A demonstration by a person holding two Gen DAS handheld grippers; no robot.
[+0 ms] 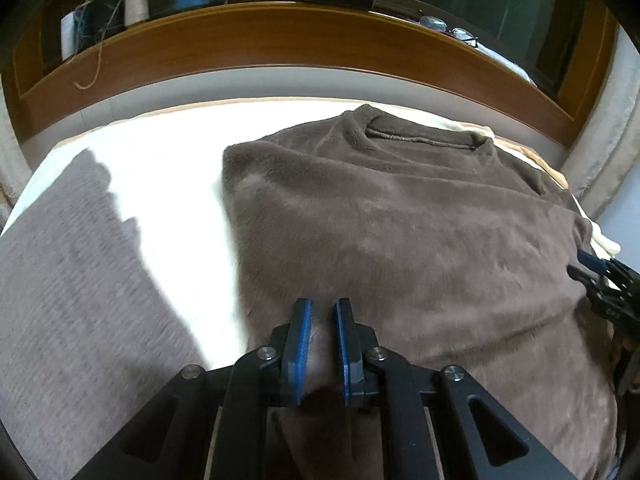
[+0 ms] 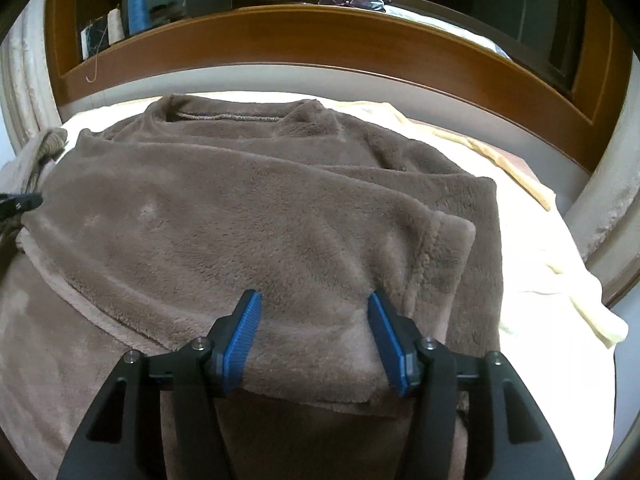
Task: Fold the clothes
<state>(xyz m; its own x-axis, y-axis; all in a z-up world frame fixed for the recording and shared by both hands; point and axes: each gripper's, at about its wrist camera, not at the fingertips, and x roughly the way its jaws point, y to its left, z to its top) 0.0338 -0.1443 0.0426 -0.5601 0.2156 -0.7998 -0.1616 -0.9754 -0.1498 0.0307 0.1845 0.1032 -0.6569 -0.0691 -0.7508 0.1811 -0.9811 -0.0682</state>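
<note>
No brand or label can be read anywhere. The only marks are a few pale letters on the black body of the right gripper at the right edge of the left wrist view, too blurred to make out.

The brown fleece top lies flat on a white sheet, collar at the far end, with a folded-over sleeve or side panel lying across its middle. Its right edge runs straight from far to near, and beyond it the sheet and a cream cloth leave open room. On the left of the top there is a wide bare strip of sheet, then a grey-brown ribbed fabric at the near left.

The left gripper has its blue pads drawn close together, and a pinch of brown fleece seems to sit between them low down, at the top's near left part. The right gripper stands half spread over the near edge of the folded layer, its pads not pressing on the fleece.

Beyond the bed runs a wooden ledge carrying thread spools on the left and glasses toward the right.
</note>
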